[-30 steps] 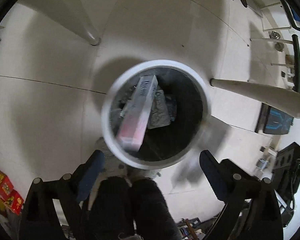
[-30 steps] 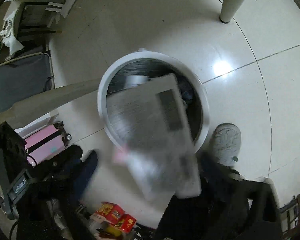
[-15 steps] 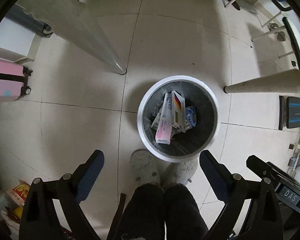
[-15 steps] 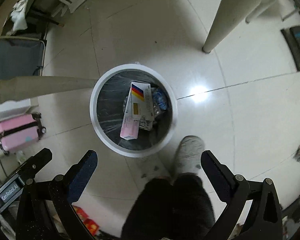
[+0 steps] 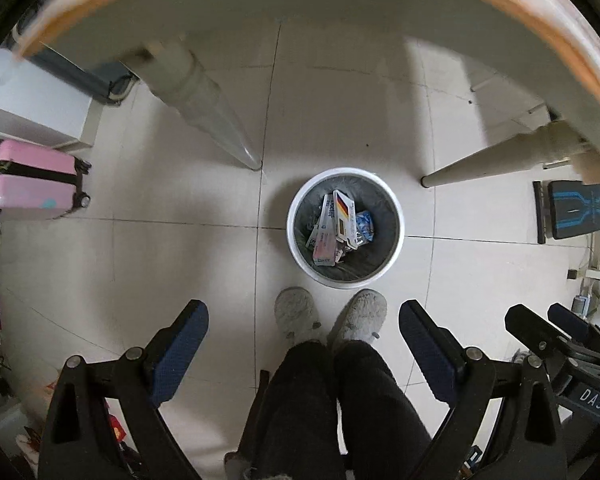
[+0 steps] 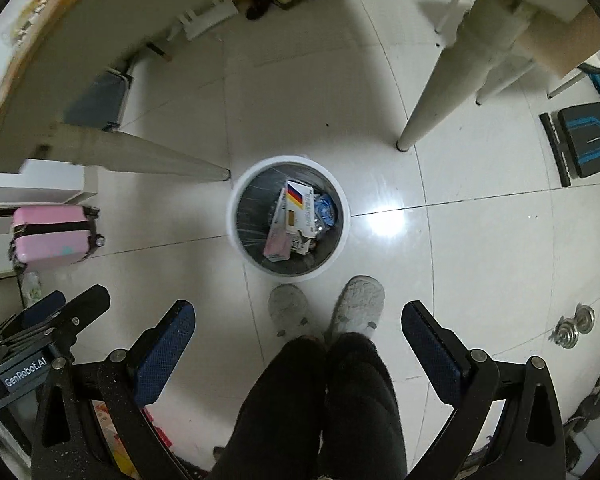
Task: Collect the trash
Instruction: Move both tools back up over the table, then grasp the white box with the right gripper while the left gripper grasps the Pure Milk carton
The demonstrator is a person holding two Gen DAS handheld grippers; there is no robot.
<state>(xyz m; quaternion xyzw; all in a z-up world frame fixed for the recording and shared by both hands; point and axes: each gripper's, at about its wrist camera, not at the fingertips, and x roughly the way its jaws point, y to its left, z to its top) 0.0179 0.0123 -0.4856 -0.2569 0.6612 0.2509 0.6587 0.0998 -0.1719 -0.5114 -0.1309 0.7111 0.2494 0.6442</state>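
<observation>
A round white trash bin with a dark liner stands on the tiled floor below me; it also shows in the right wrist view. Inside lie a pink box, a white box with a red, yellow and black flag and crumpled wrappers; the same flag box shows in the right wrist view. My left gripper is open and empty, high above the bin. My right gripper is open and empty too.
The person's legs and grey slippers stand just before the bin. Table legs flank it, and the table edge curves overhead. A pink suitcase stands at the left, a black and blue bench at the right.
Both grippers have risen well away from the bin. The boxes that were falling a second ago now lie inside it. The table edge has come into view.
</observation>
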